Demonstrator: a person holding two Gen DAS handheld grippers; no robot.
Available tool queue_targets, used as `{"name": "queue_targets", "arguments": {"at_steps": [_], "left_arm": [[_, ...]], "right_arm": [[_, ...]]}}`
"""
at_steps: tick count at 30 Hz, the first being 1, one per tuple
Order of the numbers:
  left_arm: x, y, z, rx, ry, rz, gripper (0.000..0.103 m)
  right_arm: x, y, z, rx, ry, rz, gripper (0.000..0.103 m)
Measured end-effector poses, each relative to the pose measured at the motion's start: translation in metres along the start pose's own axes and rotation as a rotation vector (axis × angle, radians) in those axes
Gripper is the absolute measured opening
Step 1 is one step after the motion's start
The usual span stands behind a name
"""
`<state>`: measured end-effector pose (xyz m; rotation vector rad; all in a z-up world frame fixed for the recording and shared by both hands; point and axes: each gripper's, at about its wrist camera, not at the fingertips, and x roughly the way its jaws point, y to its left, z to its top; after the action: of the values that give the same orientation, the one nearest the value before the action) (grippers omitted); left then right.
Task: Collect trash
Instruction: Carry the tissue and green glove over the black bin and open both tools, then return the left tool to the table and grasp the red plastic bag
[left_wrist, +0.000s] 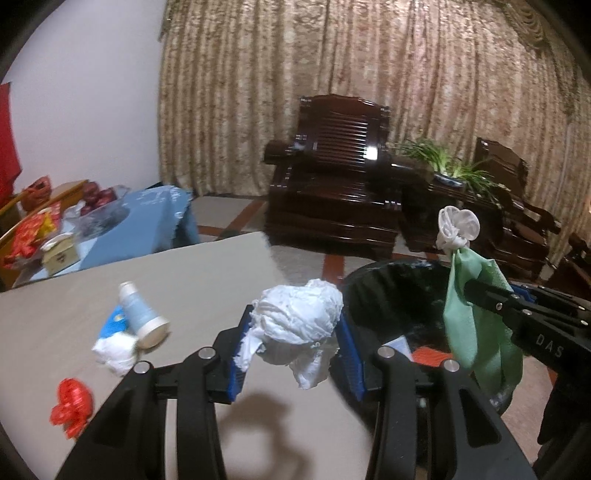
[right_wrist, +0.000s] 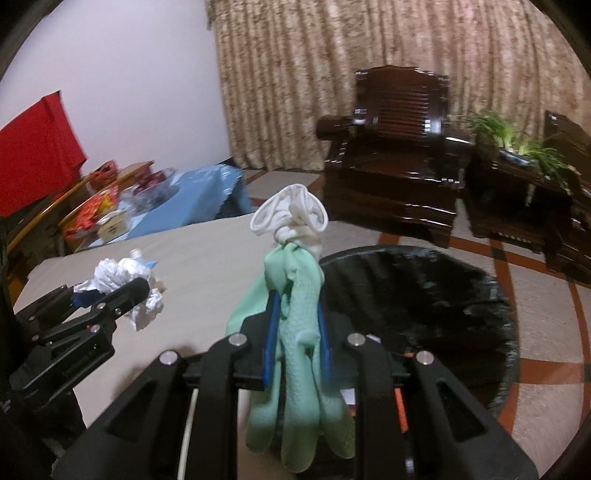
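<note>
My left gripper (left_wrist: 295, 347) is shut on a crumpled white tissue (left_wrist: 299, 325), held above the grey table's right edge beside the black-lined trash bin (left_wrist: 391, 295). My right gripper (right_wrist: 295, 332) is shut on a green rubber glove (right_wrist: 299, 369) with a white cuff (right_wrist: 291, 214), held at the near rim of the bin (right_wrist: 443, 288). In the left wrist view the glove (left_wrist: 476, 314) hangs over the bin. On the table lie a small white bottle (left_wrist: 142, 314), another white tissue wad (left_wrist: 114, 350), a blue wrapper (left_wrist: 112, 323) and a red ribbon scrap (left_wrist: 72, 410).
The grey table (left_wrist: 192, 273) fills the left and middle. A blue-clothed side table (left_wrist: 147, 218) with fruit and boxes stands behind it. Dark wooden armchairs (left_wrist: 332, 177) and a potted plant (left_wrist: 443, 166) stand before the curtain. The floor is tiled.
</note>
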<state>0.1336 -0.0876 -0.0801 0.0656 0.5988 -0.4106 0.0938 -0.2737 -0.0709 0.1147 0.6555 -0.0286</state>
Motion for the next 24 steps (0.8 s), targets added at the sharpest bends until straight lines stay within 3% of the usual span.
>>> {"name": "queue_targets", "arguments": {"at_steps": [13, 16, 18, 24], "left_arm": [[0.062, -0.072, 0.024, 0.051, 0.033, -0.131, 0.044], [0.073, -0.083, 0.026, 0.047, 0.050, -0.187, 0.053], [0.077, -0.087, 0.028, 0.041, 0.058, -0.219, 0.069], [0.069, -0.074, 0.026, 0.011, 0.034, -0.220, 0.085]], "right_arm": [[0.029, -0.088, -0.012, 0.076, 0.056, -0.154, 0.021], [0.036, -0.101, -0.018, 0.092, 0.070, -0.187, 0.027], [0.035, -0.108, -0.021, 0.104, 0.069, -0.213, 0.058], [0.025, -0.115, -0.028, 0.118, 0.031, -0.262, 0.088]]}}
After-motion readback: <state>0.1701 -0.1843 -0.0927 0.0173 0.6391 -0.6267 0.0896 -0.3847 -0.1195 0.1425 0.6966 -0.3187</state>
